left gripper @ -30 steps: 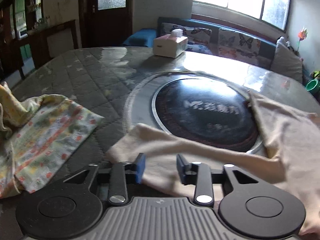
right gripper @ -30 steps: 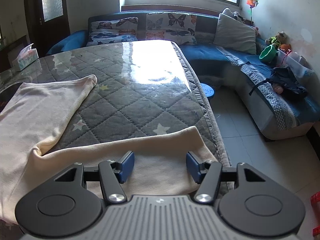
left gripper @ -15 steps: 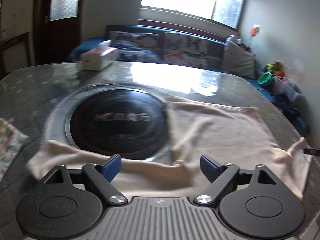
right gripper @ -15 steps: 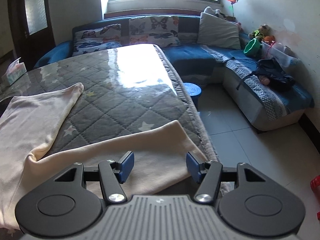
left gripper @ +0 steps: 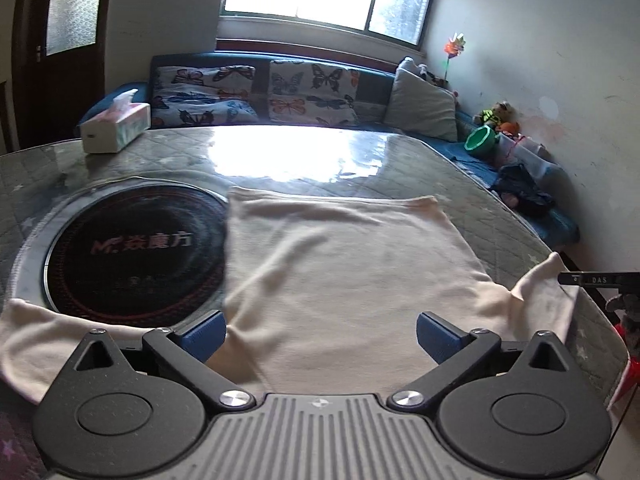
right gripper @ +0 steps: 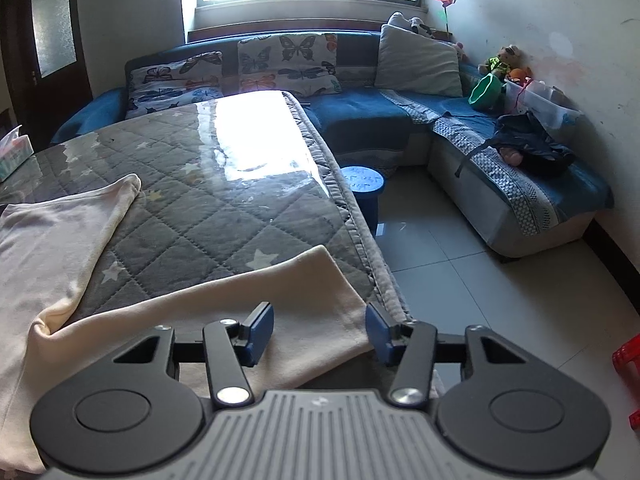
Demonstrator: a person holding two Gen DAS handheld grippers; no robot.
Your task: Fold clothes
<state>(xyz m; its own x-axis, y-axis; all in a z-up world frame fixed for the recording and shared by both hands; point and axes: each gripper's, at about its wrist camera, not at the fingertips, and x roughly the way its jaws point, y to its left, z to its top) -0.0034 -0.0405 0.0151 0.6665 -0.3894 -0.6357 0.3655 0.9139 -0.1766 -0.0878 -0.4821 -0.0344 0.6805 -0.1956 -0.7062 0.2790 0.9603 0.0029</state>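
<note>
A cream garment (left gripper: 344, 264) lies spread on the quilted table (left gripper: 472, 184), its left side overlapping a round black hotplate (left gripper: 136, 248). My left gripper (left gripper: 320, 336) hovers over the garment's near edge. Its jaws are opening to full width, the blue pads (left gripper: 202, 336) touch nothing, and cloth lies below the gap. In the right wrist view one cream sleeve (right gripper: 240, 316) runs along the near edge to the table's right border. My right gripper (right gripper: 320, 332) sits over that sleeve's end with its jaws closing. The cloth lies between the pads, which do not press on it.
A tissue box (left gripper: 116, 128) stands at the table's far left. A blue sofa (right gripper: 360, 104) with butterfly cushions runs behind and along the right wall. A blue stool (right gripper: 362, 184) stands on the tiled floor by the table's right edge, and a red stool (right gripper: 628, 356) is nearer.
My left gripper swung right from the left sleeve to the garment's body and spread its jaws wide; the floral cloth left its view. My right gripper narrowed slightly and barely moved.
</note>
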